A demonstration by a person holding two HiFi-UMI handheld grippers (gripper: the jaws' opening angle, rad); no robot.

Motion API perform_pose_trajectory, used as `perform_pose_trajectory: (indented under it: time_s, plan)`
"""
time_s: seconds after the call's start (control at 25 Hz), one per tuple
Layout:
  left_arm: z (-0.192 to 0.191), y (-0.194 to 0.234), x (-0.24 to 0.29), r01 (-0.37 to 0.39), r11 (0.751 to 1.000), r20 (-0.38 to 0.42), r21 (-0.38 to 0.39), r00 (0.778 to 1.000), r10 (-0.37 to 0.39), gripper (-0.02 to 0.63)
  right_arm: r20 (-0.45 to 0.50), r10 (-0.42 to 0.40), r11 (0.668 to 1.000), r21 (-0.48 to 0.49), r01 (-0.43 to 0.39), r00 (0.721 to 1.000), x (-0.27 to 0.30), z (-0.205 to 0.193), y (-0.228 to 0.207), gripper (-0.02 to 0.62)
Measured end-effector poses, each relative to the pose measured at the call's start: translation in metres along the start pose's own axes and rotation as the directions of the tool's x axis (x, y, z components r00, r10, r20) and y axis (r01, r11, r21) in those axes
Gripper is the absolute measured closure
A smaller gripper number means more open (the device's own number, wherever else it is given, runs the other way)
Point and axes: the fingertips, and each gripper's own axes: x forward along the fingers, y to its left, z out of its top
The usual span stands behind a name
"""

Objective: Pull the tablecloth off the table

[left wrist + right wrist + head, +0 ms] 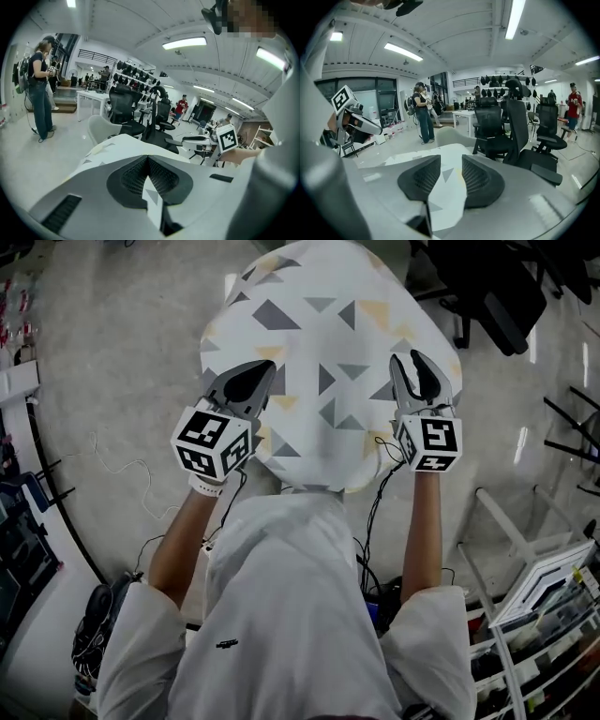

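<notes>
No readable text, number or brand was noted; the only signs were coded black-and-white square markers (214,442) on the left gripper (258,371) and right gripper (408,360), at the tablecloth's (319,334) near edge.

Pale speckled floor (122,352) lies all round, black office chairs (492,124) and a white desk (465,114) stand far off, strip lights (184,43) glow overhead.

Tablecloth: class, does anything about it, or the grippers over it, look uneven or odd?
The tablecloth lies flat and smooth. The only mismatch: the left gripper has its jaws together, while the right gripper has its jaws apart over the near edge.
</notes>
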Motion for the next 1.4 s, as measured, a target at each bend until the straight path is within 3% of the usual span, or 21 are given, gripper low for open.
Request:
perform_pose_trajectory:
  time_s: [0.48,0.72,0.84,0.96,1.16,1.4]
  plan:
    - [-0.018,0.046,0.090,-0.045,0.999,-0.057,0.029,0.997,0.047,0.600,-0.156,0.026,0.995,-0.086,-0.040,0.987,0.109,-0.064,-0.097,0.365]
    - [-0.037,0.062,0.109,-0.057,0.998,-0.079,-0.014,0.995,0.056,0.600,-0.267,0.051,0.991,-0.106,-0.082,0.962,0.151,-0.094,-0.128,0.320]
    - [-0.046,0.070,0.113,-0.067,0.997,-0.089,-0.040,0.994,0.064,0.600,-0.344,0.082,0.985,-0.118,-0.130,0.935,0.166,-0.110,-0.134,0.302]
    - [-0.053,0.071,0.115,-0.066,0.997,-0.091,-0.047,0.994,0.061,0.600,-0.374,0.143,0.982,-0.065,-0.180,0.916,0.169,-0.113,-0.137,0.287]
    - [-0.060,0.069,0.120,-0.066,0.998,-0.105,-0.025,0.993,0.063,0.600,-0.423,0.208,0.974,0.008,-0.226,0.882,0.169,-0.117,-0.136,0.317]
    - [-0.056,0.071,0.117,-0.089,0.996,-0.090,0.013,0.992,0.090,0.600,-0.402,0.114,0.979,-0.109,-0.171,0.908,0.162,-0.112,-0.138,0.358]
